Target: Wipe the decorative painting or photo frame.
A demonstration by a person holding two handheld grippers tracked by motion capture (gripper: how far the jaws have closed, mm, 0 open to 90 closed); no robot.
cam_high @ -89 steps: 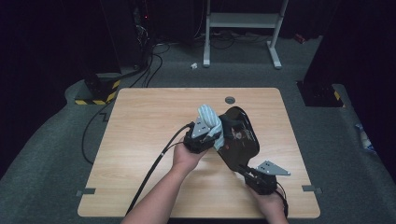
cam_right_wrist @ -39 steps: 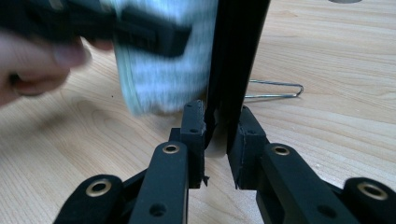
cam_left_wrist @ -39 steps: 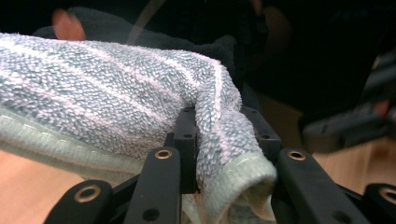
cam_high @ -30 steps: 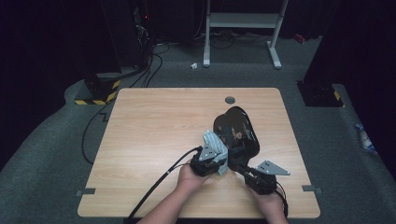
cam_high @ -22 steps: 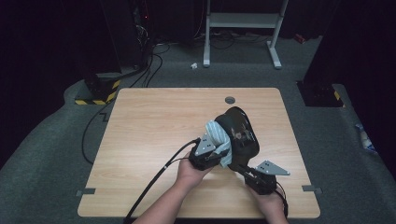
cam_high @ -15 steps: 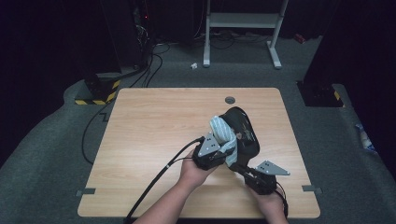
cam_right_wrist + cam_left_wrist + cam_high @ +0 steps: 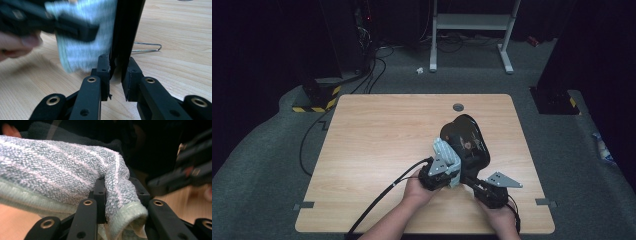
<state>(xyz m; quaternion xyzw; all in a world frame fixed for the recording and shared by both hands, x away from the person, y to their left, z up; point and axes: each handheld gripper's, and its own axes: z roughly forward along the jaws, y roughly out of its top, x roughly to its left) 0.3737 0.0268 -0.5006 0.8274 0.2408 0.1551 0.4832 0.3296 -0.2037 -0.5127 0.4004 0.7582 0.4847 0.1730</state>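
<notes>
Both claws clamped: left claw [image 7: 120, 202] grips towel [image 7: 62, 180], right claw [image 7: 116, 75] pan handle [image 7: 126, 37] (black).

High view: looks forward and down from above the person's side; the whole table [image 7: 377, 150] sits mid-frame, floor beyond.
Left gripper view: very close, along its jaws onto the towel [image 7: 62, 180].
Right gripper view: low, close, along its jaws at the black pan [image 7: 127, 30].
Shared: towel, pan, tabletop.
</notes>
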